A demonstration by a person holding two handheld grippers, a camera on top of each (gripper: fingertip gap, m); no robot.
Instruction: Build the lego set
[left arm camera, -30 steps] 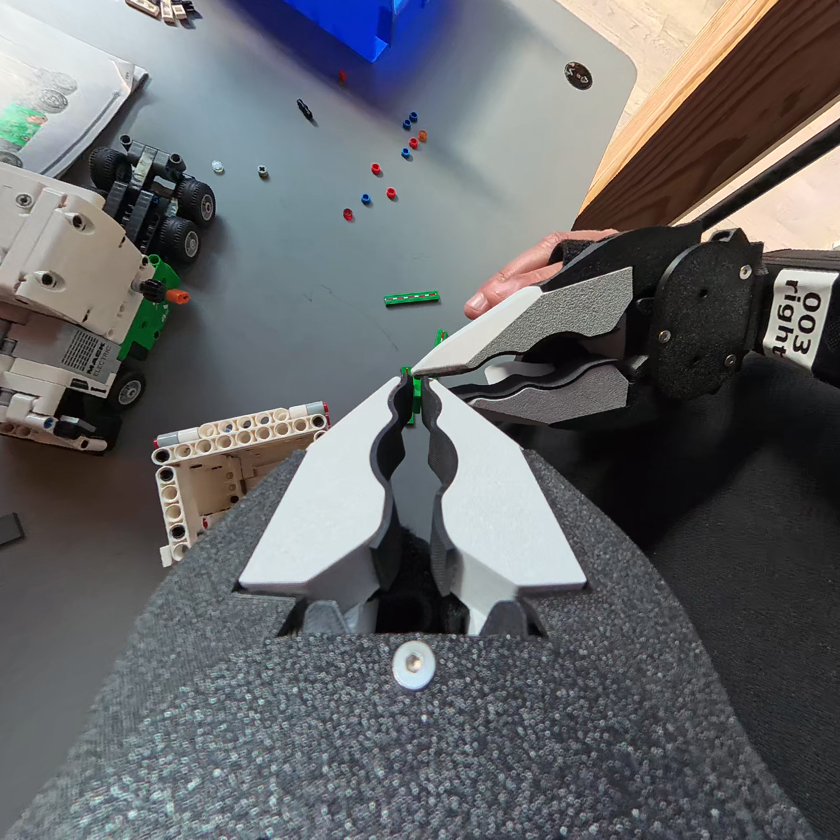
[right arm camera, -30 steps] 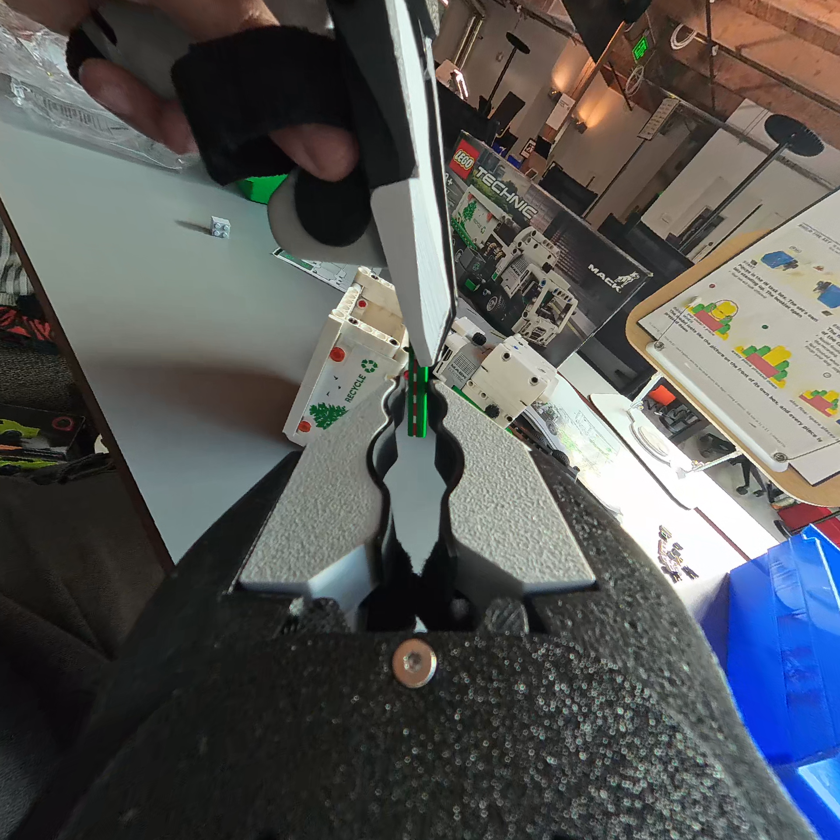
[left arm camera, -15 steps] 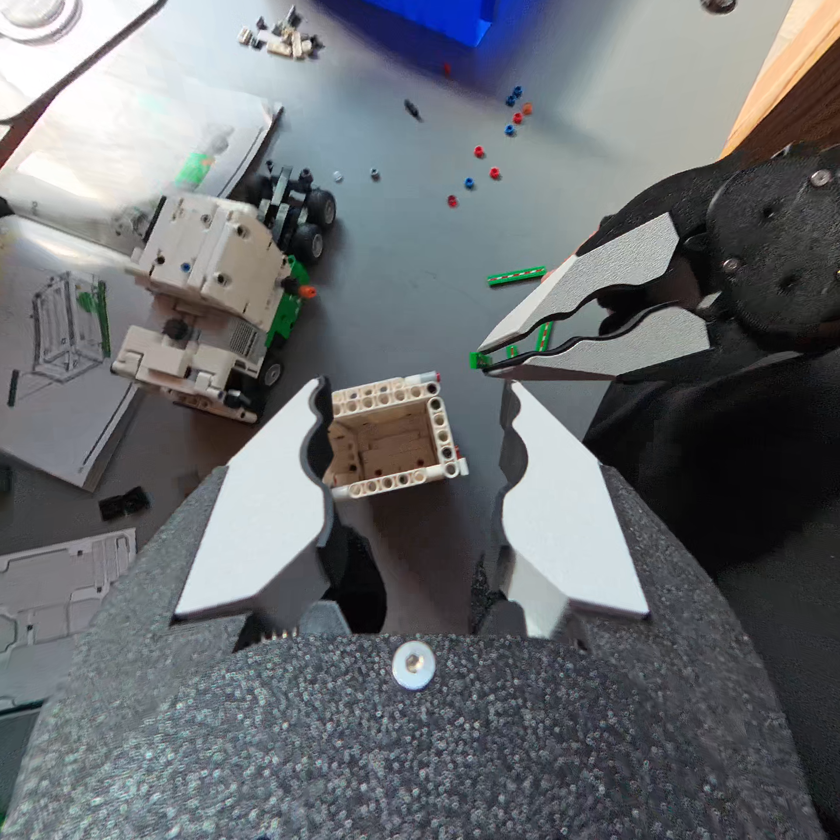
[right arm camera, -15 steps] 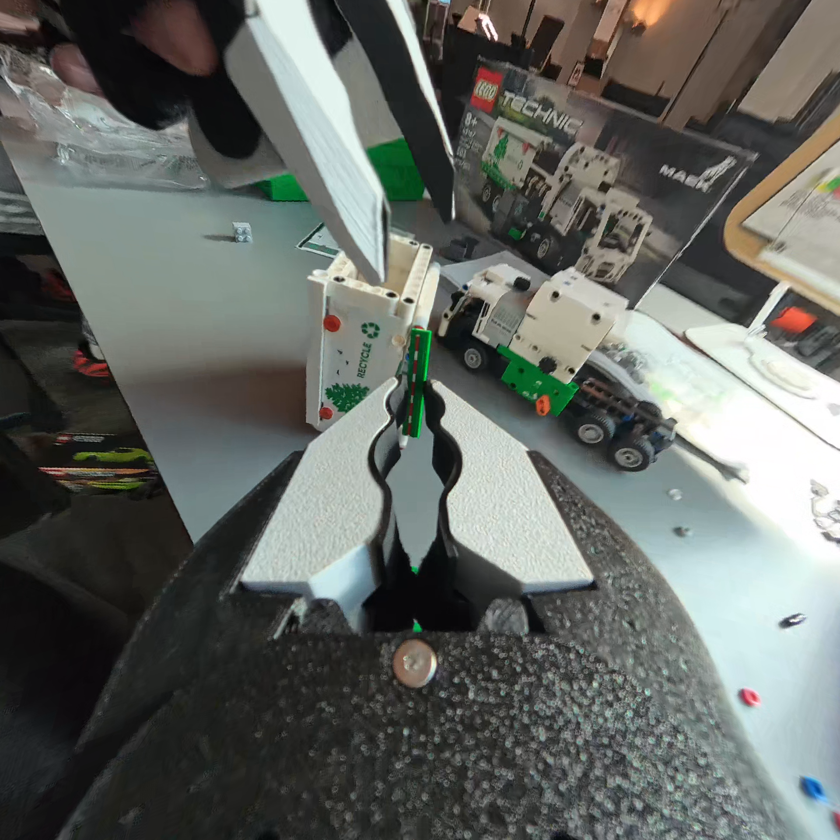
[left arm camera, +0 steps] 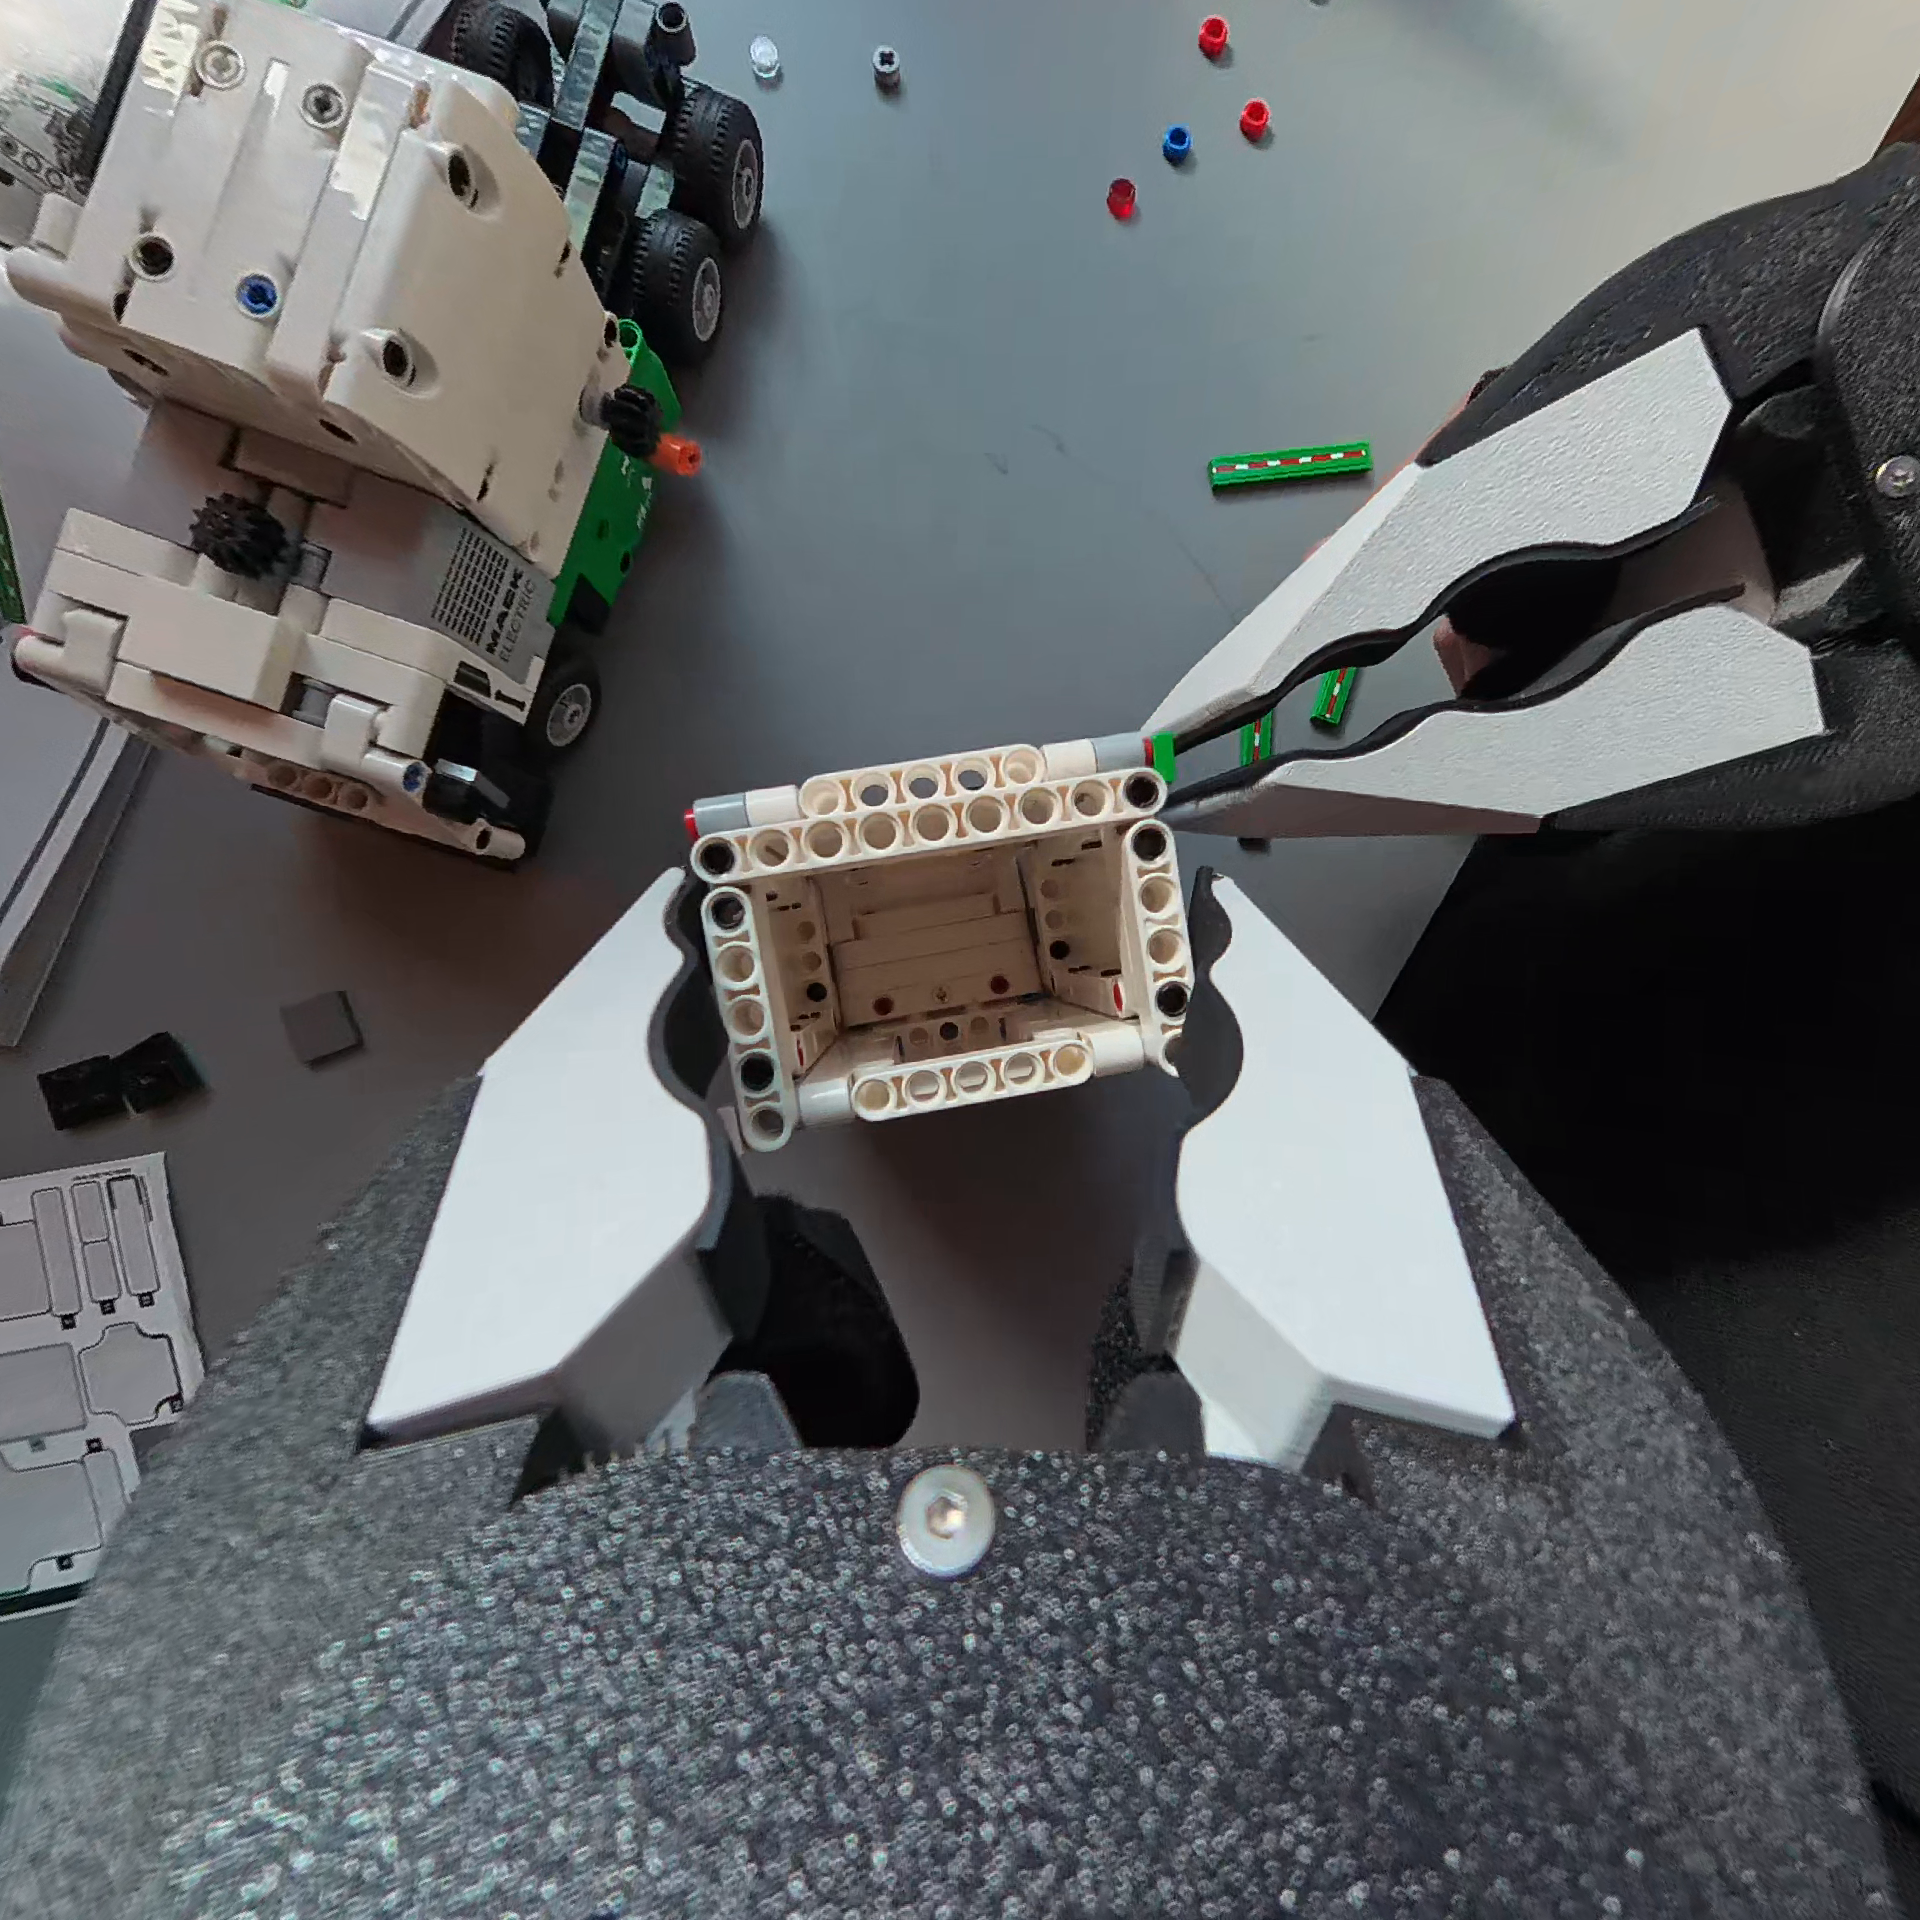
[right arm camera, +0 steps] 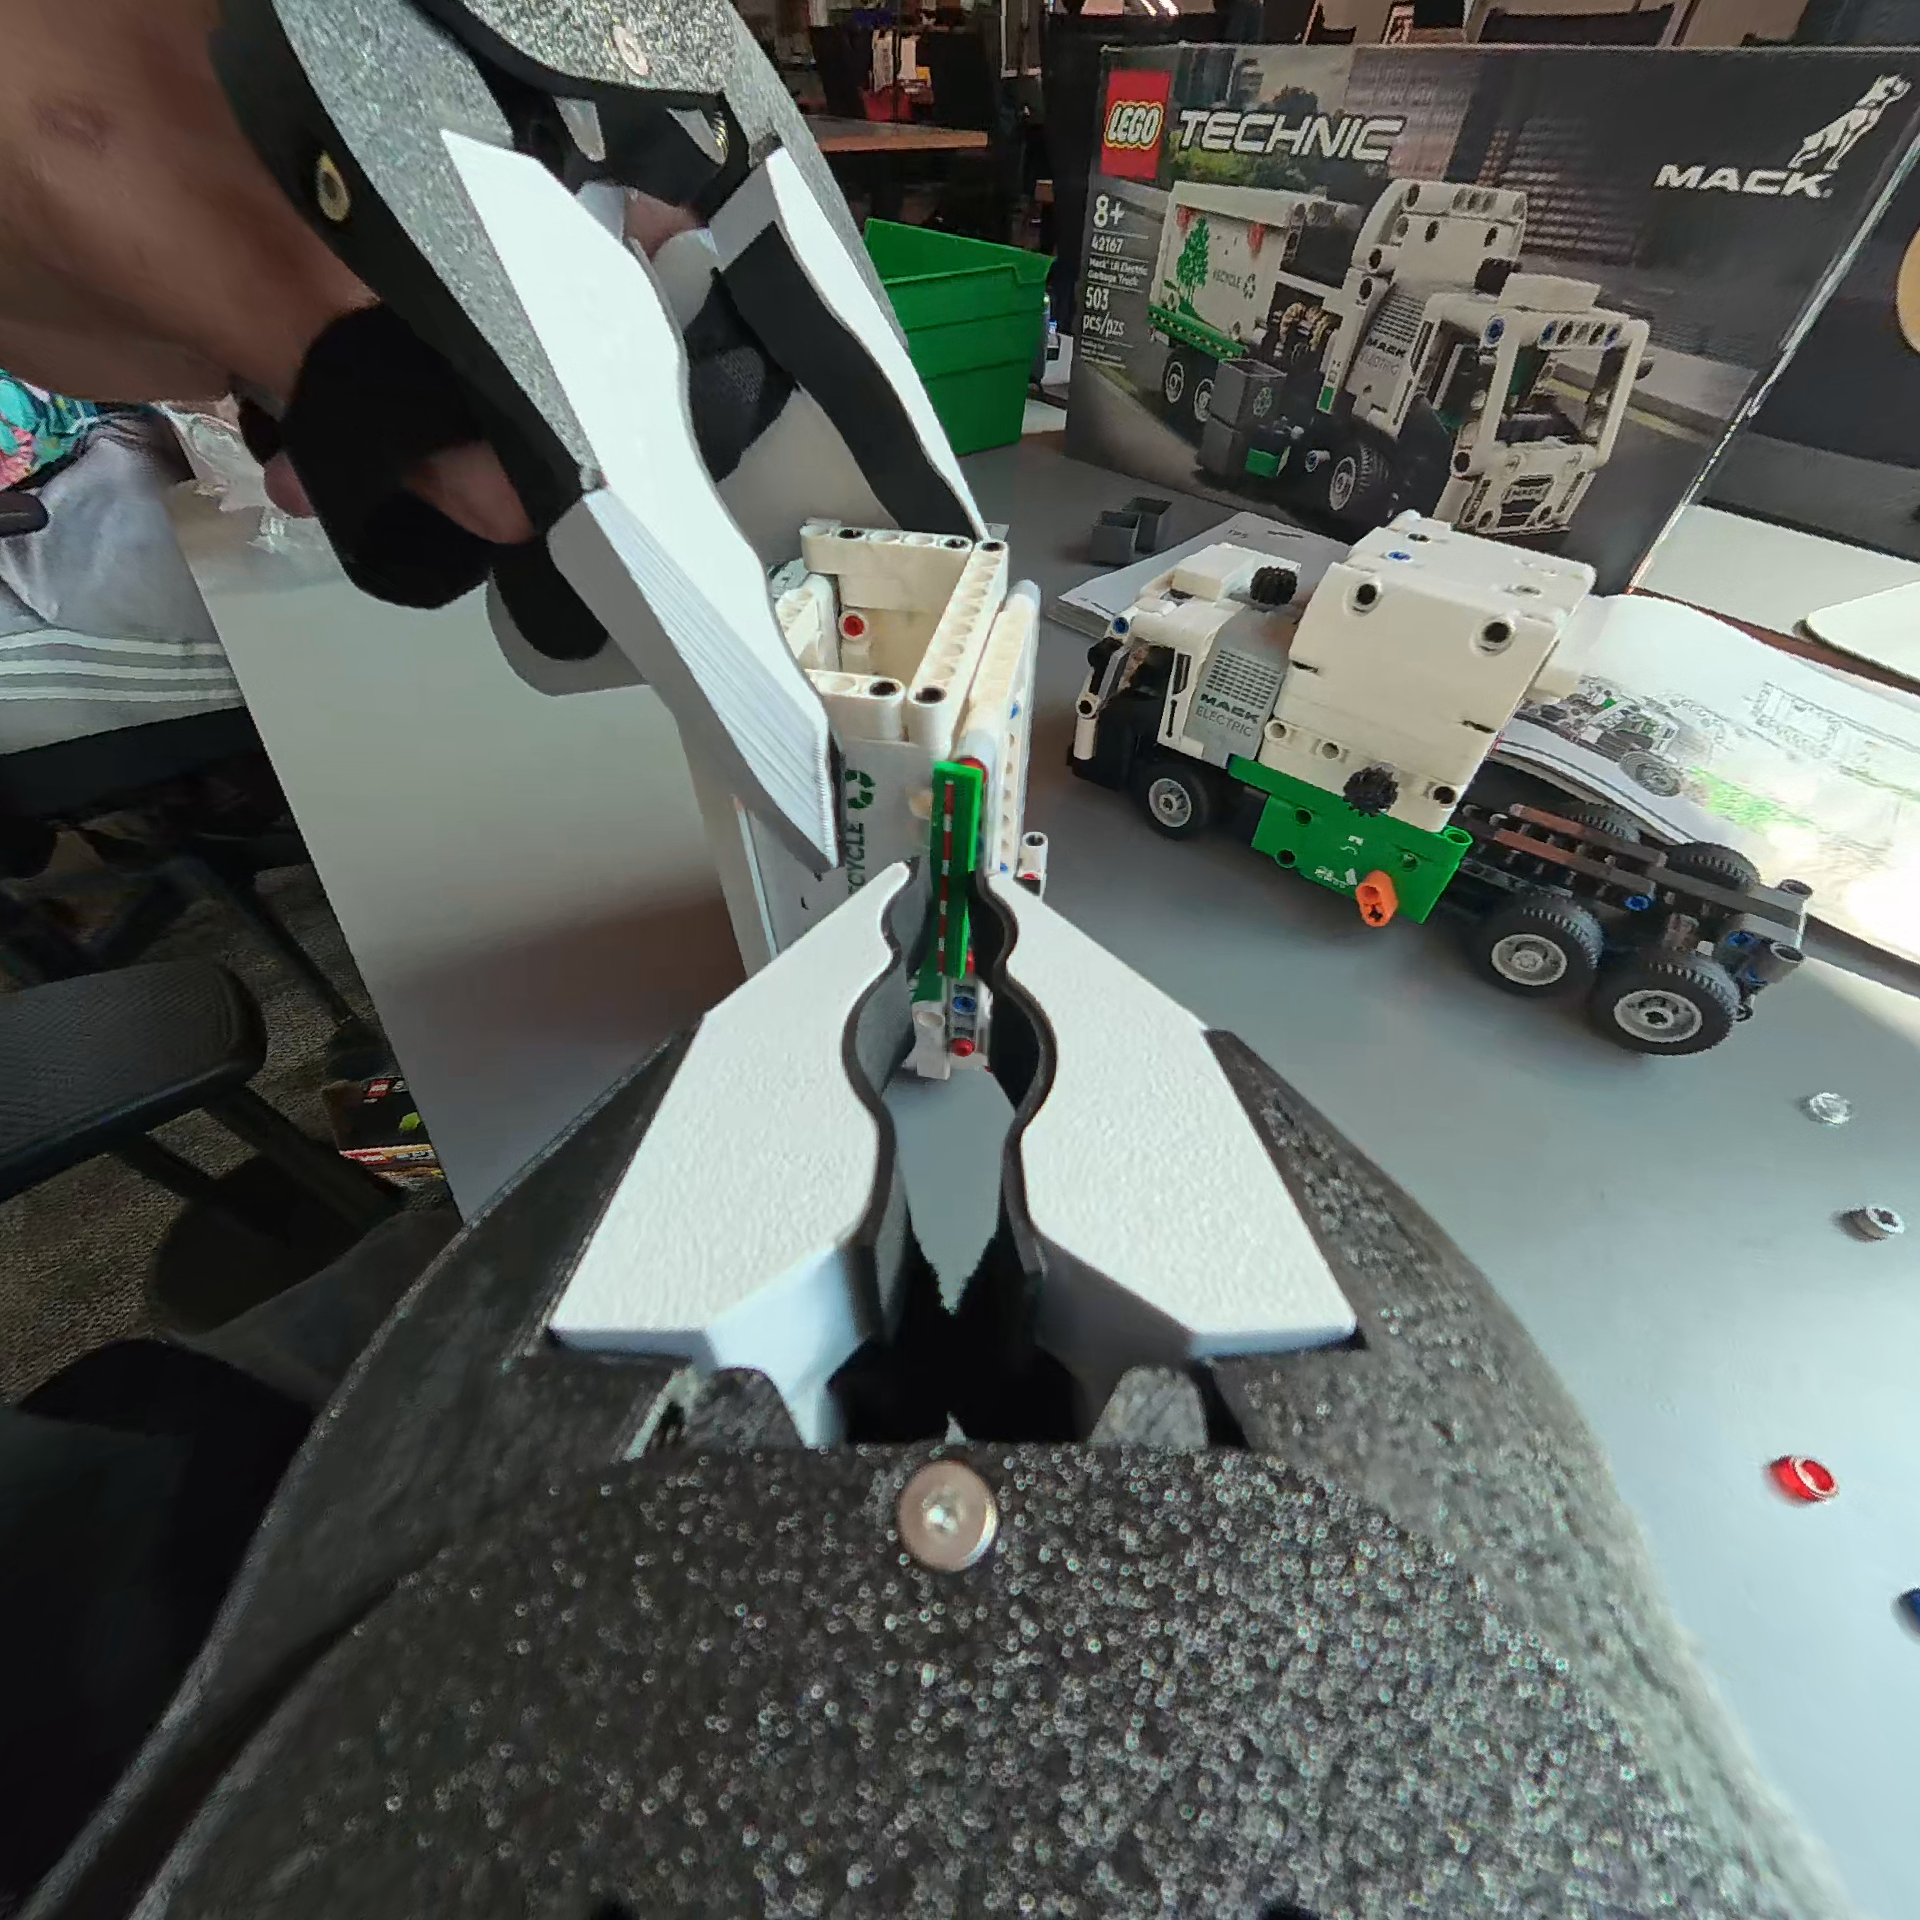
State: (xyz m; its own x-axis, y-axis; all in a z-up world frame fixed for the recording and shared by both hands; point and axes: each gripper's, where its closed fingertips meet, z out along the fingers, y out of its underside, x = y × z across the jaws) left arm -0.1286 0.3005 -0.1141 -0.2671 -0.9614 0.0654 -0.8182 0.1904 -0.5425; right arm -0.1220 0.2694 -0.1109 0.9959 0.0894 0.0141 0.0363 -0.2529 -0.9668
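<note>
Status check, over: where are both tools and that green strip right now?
Left tool open, straddling white box. Right tool shut on green strip, tip at the box's corner. Nothing in the way.

two grippers (left arm camera: 940, 997) (right arm camera: 945, 914), one truck (left arm camera: 312, 436), two green strips (left arm camera: 1290, 464) (right arm camera: 956, 862).

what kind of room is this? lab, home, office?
Probably a shared office or workshop, not certain. A grey worktable holds the set's box, a half-built truck and green bins, with more tables and chairs behind.
</note>
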